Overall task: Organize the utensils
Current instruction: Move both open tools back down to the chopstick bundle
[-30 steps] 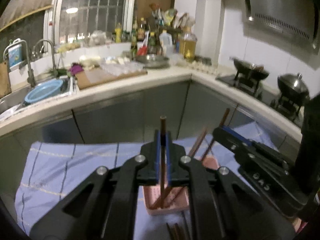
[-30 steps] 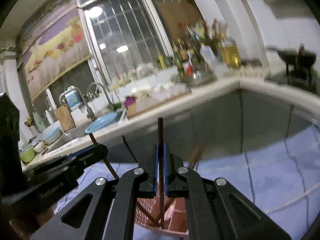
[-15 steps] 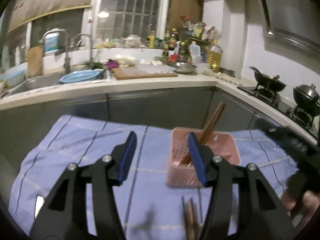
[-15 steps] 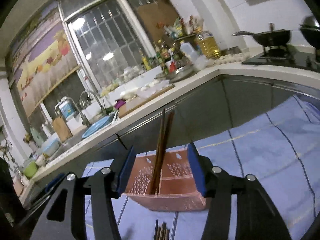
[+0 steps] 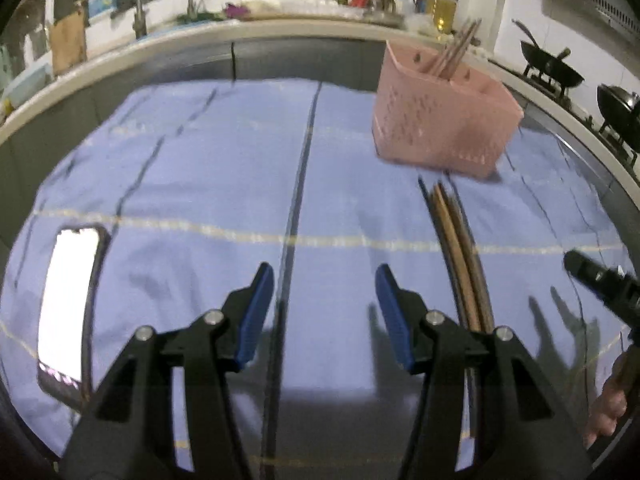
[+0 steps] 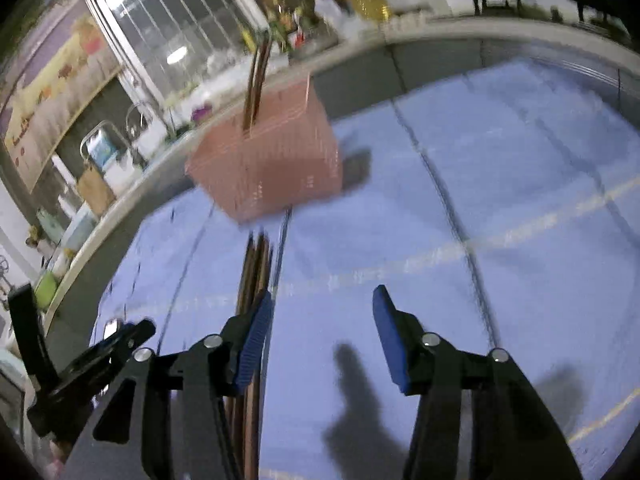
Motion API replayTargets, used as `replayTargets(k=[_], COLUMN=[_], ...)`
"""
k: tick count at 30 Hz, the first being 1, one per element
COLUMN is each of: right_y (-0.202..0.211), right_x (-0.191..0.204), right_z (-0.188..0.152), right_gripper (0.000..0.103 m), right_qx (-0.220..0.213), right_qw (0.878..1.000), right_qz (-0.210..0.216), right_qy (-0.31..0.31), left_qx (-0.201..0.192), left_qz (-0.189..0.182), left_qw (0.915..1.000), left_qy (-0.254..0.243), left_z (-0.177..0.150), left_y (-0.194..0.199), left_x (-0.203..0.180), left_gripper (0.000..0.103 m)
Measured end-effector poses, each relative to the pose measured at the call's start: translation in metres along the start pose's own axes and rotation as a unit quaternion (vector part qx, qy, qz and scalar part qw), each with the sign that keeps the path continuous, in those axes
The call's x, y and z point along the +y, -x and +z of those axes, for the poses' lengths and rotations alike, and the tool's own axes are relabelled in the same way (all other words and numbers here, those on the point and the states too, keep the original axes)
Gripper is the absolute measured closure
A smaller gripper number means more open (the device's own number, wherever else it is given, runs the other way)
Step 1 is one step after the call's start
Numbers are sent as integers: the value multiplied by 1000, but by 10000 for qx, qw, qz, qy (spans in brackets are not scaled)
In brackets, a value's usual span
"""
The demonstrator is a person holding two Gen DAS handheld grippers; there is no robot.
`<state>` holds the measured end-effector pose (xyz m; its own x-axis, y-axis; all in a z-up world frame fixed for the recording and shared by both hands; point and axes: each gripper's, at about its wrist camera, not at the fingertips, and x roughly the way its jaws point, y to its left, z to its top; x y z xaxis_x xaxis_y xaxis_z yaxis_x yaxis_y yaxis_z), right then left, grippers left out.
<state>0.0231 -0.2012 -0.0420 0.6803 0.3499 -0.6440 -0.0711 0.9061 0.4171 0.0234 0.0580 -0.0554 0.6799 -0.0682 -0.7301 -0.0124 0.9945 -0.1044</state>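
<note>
A pink perforated basket (image 5: 442,120) stands on the blue cloth at the far right, with several brown chopsticks (image 5: 454,54) leaning upright in it. It also shows blurred in the right wrist view (image 6: 272,164), chopsticks (image 6: 256,80) sticking up. A bundle of loose chopsticks (image 5: 456,248) lies on the cloth in front of the basket, just right of my left gripper (image 5: 324,312), which is open and empty. In the right wrist view the bundle (image 6: 252,276) runs under the left finger of my right gripper (image 6: 322,336), also open and empty.
A lit phone (image 5: 68,312) lies on the cloth at the left. The blue checked cloth (image 5: 224,184) covers the table. The kitchen counter (image 5: 200,36) with a sink curves behind, and woks (image 5: 548,72) sit on the stove at the right.
One second ago each gripper held a chopstick over the basket. Both let go and opened, then drew back and dropped low over the cloth, near the loose bundle.
</note>
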Motion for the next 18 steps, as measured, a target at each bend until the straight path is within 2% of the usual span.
replayTargets(k=[3, 5, 14, 18], right_y=[-8, -11, -33, -33], right_x=[10, 20, 60, 67], right_z=[-15, -20, -49, -55], right_gripper=[65, 67, 71, 71], right_qx=[328, 471, 943, 837], right_qw=[9991, 9978, 9821, 9785], right_qz=[32, 67, -63, -135], right_qy=[262, 473, 1627, 1878], left_qx=[132, 189, 330, 441], left_qz=[-147, -226, -403, -448], left_qw=[9998, 9996, 9986, 9980], left_qy=[-22, -47, -39, 4], left_z=[-8, -11, -13, -13], left_y=[-4, -5, -10, -16], left_x=[-3, -4, -7, -6], left_gripper=[52, 52, 52, 52])
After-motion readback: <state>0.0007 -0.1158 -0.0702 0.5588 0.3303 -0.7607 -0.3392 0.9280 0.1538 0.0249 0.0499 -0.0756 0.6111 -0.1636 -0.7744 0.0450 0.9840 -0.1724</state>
